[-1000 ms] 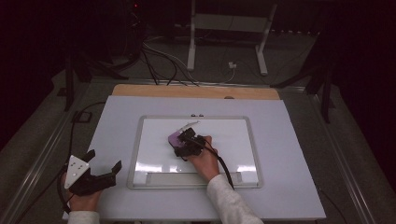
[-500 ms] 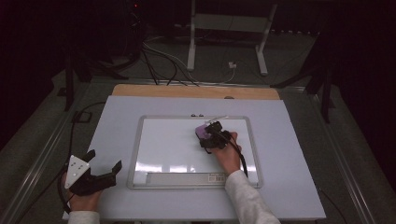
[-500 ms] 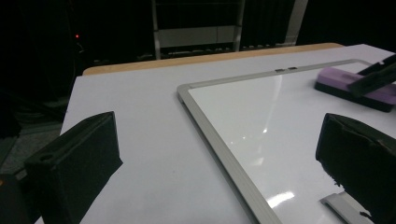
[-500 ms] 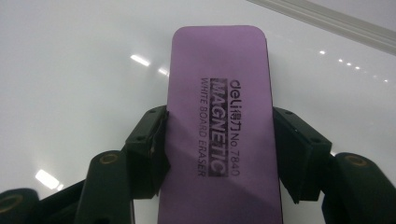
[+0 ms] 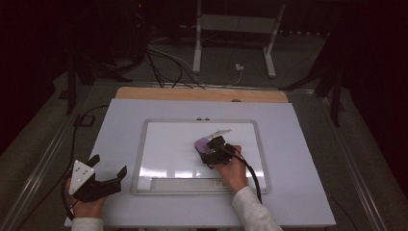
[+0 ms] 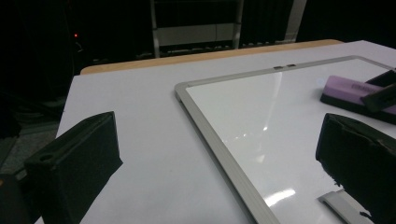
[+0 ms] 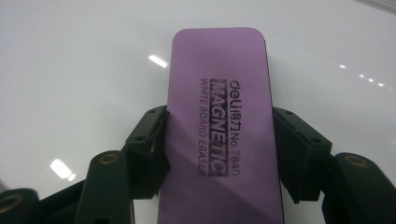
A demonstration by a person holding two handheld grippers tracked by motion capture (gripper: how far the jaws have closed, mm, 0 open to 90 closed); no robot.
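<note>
A purple magnetic whiteboard eraser (image 7: 219, 107) lies flat on the whiteboard (image 5: 168, 144), and my right gripper (image 7: 219, 149) is shut on its two long sides. In the high view the eraser (image 5: 202, 143) sits near the board's middle, under the right gripper (image 5: 211, 151). A white marker (image 5: 219, 131) lies just beyond it on the board. My left gripper (image 5: 103, 171) rests open near the table's front left corner, off the board, with nothing between its fingers. In the left gripper view the eraser (image 6: 348, 88) shows at the far right.
The whiteboard's pen tray (image 5: 185, 184) runs along its near edge. A wooden strip (image 5: 202, 95) borders the white table's far side. Cables and a metal stand (image 5: 231, 29) lie on the dark floor behind.
My right gripper has slid the eraser across the board, first to the right and then back left and slightly nearer. The left gripper has stayed still.
</note>
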